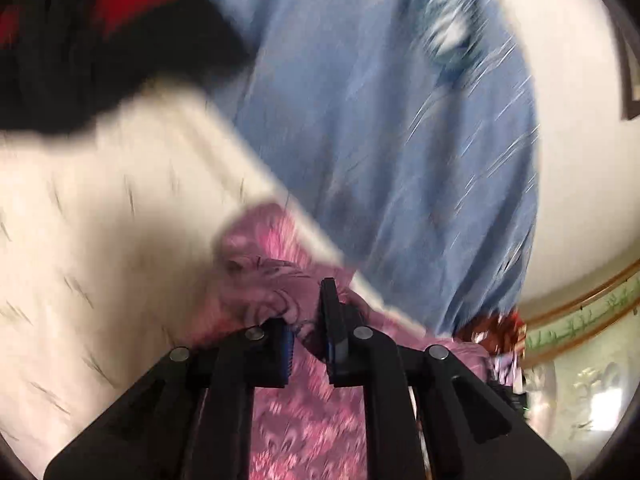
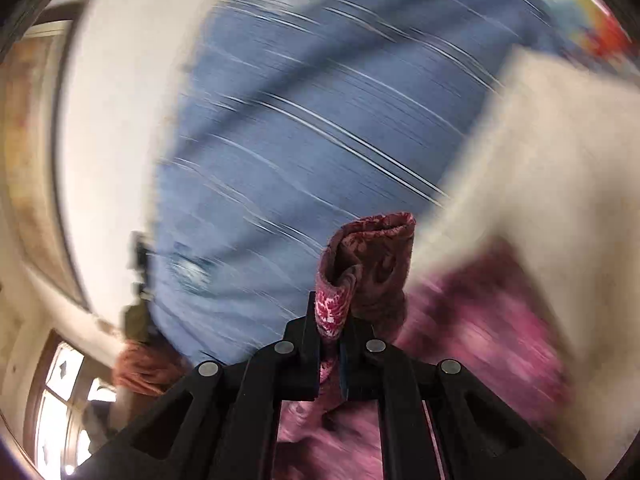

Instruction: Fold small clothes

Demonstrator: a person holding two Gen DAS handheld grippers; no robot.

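A pink garment with a pale floral pattern [image 1: 276, 240] lies bunched on a white surface [image 1: 100, 220] in the left wrist view. My left gripper [image 1: 306, 312] is shut on a fold of it, with the cloth pinched between the black fingers [image 1: 334, 320]. In the right wrist view my right gripper [image 2: 331, 308] is shut on another part of the pink garment [image 2: 372, 248]. That fold stands up above the jaws, and more of the cloth trails to the lower right. Both views are blurred.
A blue patterned sheet [image 1: 380, 140] lies beyond the white surface and also fills the middle of the right wrist view [image 2: 320, 120]. A black and red cloth [image 1: 80, 40] lies at the upper left. A window [image 2: 60, 400] shows at the lower left.
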